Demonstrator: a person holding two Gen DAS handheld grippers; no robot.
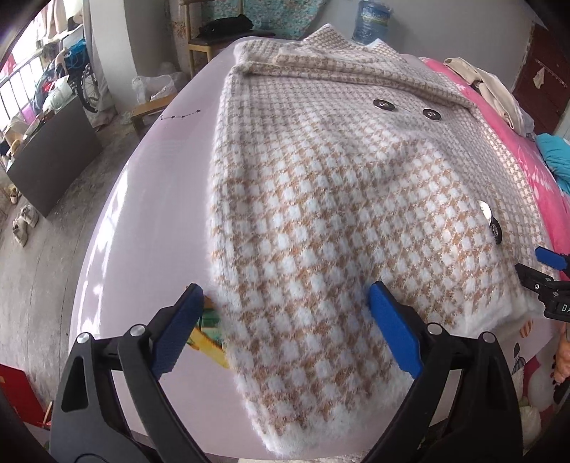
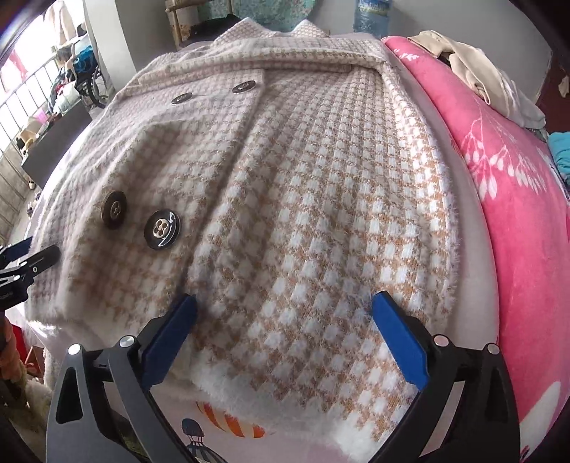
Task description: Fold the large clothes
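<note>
Left gripper (image 1: 285,320): fingers spread wide, nothing pinched; one pad over the coat's left edge, the other over its near sleeve.
Right gripper (image 2: 285,334): fingers spread wide too, empty, straddling the coat's near right hem.
Coat (image 1: 338,199): fuzzy tan-and-white check, lying front up on the bed, collar at the far end, hem near; sleeves already laid over the front.
Buttons (image 2: 162,229): two pairs, dark and shiny, on the front panel.
Risk, layers: thick fuzzy knit could let a pad catch only the top layer, so the fold drags unevenly; a judgement.
Risk, uneven lift: if one hand grabs deeper than the other, the hem may skew and the sleeves slide off the front.
Risk, snag: a pad could hook a button or pull the sheet up with the hem.
Sheet (image 1: 153,199): pale pink, smooth, with cartoon prints near the hem.
Blanket (image 2: 516,220): bright pink with white leaves, along the right; beige clothes heaped at its far end.
Room: grey concrete floor at left, shoes, dark board, wheelchair by a railing, water jug (image 1: 372,21) far off.
</note>
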